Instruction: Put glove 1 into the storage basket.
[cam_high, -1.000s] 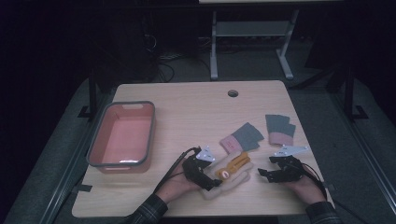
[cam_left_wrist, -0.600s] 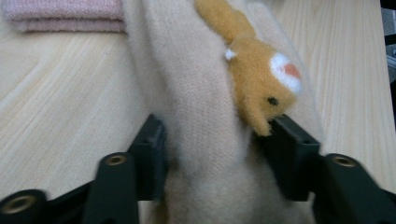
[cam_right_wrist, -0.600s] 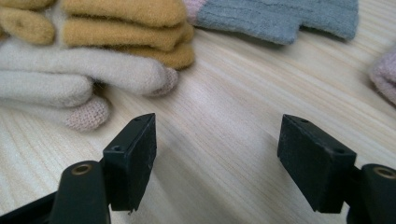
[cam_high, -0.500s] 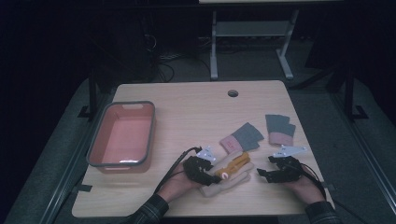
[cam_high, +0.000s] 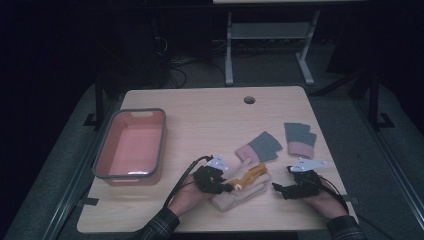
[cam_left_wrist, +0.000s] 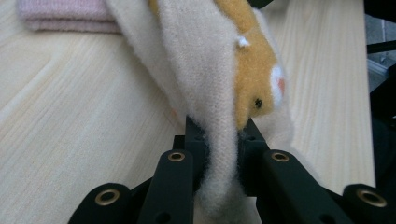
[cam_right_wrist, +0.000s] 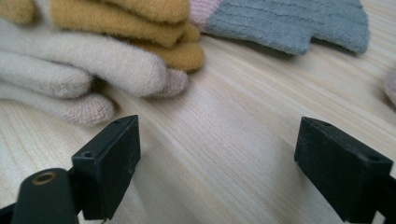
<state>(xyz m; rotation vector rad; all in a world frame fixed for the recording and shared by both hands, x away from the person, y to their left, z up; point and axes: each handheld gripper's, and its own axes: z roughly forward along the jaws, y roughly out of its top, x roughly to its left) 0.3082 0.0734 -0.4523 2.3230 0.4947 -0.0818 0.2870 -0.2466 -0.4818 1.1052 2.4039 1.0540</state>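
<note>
A cream knit glove (cam_high: 240, 196) lies near the table's front edge, and an orange glove (cam_high: 251, 175) rests on top of it. My left gripper (cam_high: 224, 188) is shut on the cream glove's cuff end. In the left gripper view the cream fabric (cam_left_wrist: 205, 84) is pinched between the jaws, with the orange glove (cam_left_wrist: 247, 70) against it. My right gripper (cam_high: 278, 189) sits just right of the gloves and is open. In the right gripper view its wide gap (cam_right_wrist: 217, 154) holds nothing, and the cream fingertips (cam_right_wrist: 93, 70) and orange fingertips (cam_right_wrist: 140, 23) lie just ahead of it.
A red bin with a grey rim (cam_high: 100, 150) stands at the left. Two grey-and-pink gloves (cam_high: 260, 147) (cam_high: 299, 138) lie flat at the right, one of them (cam_right_wrist: 289, 23) beyond my right gripper. A cable hole (cam_high: 249, 100) is at the table's far edge.
</note>
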